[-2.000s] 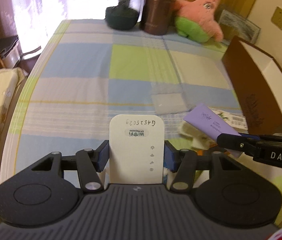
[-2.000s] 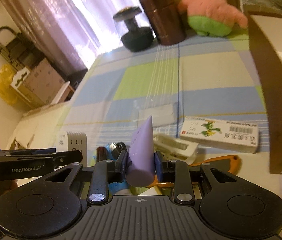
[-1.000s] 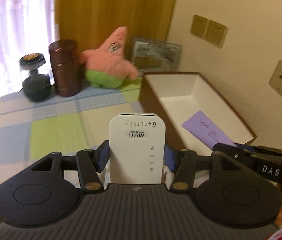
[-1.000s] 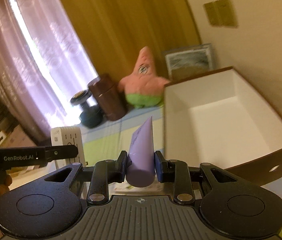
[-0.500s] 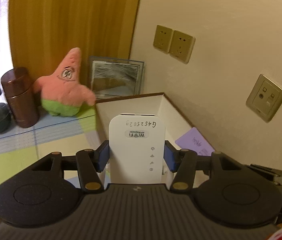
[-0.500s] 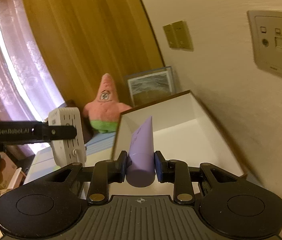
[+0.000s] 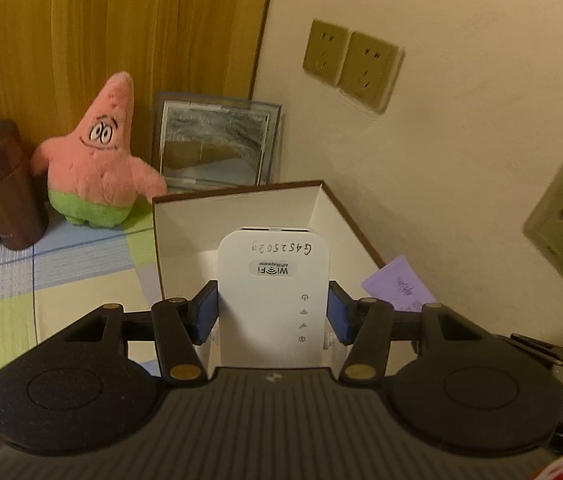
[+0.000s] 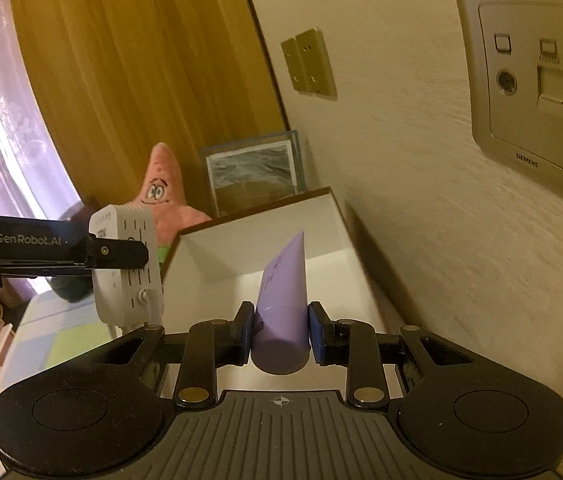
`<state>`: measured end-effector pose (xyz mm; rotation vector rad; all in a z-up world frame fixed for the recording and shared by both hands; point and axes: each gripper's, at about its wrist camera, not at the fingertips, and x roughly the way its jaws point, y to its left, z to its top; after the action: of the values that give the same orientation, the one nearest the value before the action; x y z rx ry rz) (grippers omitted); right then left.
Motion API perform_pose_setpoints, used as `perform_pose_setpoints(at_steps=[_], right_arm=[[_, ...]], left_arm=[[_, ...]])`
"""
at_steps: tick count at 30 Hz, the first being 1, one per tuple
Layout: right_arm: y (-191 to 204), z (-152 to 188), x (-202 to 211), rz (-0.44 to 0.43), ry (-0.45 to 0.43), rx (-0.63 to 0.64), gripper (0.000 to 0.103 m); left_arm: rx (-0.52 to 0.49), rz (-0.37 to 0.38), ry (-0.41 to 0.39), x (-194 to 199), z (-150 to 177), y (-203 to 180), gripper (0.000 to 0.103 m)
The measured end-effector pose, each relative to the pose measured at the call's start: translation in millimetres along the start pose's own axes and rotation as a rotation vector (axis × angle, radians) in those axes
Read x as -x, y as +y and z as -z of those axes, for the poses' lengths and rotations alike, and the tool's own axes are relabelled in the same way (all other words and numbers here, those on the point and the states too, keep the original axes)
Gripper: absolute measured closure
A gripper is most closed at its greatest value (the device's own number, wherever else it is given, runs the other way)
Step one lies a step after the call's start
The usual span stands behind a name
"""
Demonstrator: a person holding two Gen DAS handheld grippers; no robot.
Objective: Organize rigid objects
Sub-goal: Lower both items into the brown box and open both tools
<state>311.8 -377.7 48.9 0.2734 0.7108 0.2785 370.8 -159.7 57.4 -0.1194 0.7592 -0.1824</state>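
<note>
The left gripper (image 7: 272, 312) pinches the white WiFi repeater (image 7: 273, 296) by its two narrow sides, blue pads tight against the plastic. The repeater's long axis runs straight out along the fingers, rounded top pointing away toward the far wall of the open box (image 7: 237, 204), its labelled face turned up to the camera. It hangs in the air at the box's near left corner.

Over on the right, the right gripper (image 8: 280, 332) is clamped on the purple tube (image 8: 283, 300), pads squeezing its round end. The tube's long axis also points forward, and its flat crimped end rises tilted up over the white inside of the box. It sits above the near part of the box, toward the right-hand wall, not touching the floor of it.

The box stands at the tabletop's far right corner, against the wall, with a pink starfish plush (image 7: 97, 156) just beside its far left corner.
</note>
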Motion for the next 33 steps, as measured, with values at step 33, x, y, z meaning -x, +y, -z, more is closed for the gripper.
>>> perform_pose_setpoints(at_steps=[33], right_arm=[[-30, 18, -69, 0.079, 0.176, 0.044, 0.078]], left_arm=[[-0.028, -0.024, 0.296, -100, 41, 4, 0.052]])
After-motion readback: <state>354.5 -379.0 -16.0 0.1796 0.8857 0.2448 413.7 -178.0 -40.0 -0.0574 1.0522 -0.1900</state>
